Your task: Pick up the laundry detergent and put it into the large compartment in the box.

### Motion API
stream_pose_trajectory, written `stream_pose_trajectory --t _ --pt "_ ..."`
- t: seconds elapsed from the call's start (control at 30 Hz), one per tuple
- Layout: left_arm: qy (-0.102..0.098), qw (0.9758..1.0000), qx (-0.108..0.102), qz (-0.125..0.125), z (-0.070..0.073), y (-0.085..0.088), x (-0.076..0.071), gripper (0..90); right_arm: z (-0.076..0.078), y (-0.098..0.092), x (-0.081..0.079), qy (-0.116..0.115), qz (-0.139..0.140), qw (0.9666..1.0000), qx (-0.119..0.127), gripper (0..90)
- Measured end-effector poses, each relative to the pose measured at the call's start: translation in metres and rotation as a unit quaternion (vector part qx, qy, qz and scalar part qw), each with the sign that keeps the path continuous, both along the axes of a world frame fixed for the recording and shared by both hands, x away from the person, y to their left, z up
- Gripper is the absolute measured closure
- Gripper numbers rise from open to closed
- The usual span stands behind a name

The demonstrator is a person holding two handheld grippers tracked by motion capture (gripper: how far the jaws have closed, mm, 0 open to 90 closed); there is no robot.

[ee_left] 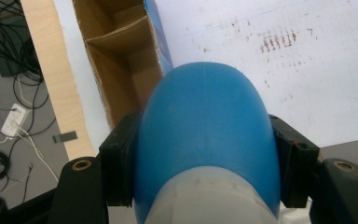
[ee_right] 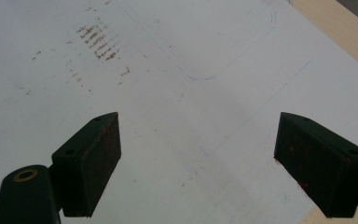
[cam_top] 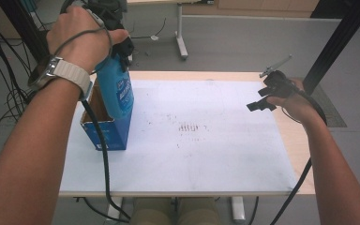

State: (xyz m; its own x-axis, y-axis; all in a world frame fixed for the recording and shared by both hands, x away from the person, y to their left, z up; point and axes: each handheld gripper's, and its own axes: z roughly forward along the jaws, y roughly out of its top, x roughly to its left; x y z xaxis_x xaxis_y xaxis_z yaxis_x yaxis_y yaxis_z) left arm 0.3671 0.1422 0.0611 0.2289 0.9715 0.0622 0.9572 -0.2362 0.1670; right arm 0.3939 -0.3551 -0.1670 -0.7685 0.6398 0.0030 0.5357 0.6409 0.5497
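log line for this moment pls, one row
left tongs: shut on blue bottle | bottle: over open cardboard box | right tongs: open, nothing between, above white mat

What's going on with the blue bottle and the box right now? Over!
Left gripper shut on blue bottle, held over the box. Right gripper open, nothing between its jaws, above the white mat. Nothing in the way.

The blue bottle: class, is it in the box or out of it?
Partly in: the blue bottle dips into the open box, gripped by the left gripper.
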Motion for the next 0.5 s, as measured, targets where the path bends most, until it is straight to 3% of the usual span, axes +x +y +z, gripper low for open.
stream_pose_trajectory --t 0.07,0.5 --pt "0.006 1.0000 0.001 0.001 0.000 0.001 0.003 37.3 0.000 -0.001 0.001 0.001 0.000 1.0000 0.001 14.7" --pt "-0.001 0.9999 0.003 0.013 0.003 0.010 0.006 37.4 -0.002 -0.002 0.002 0.002 -0.003 1.0000 0.003 14.7"
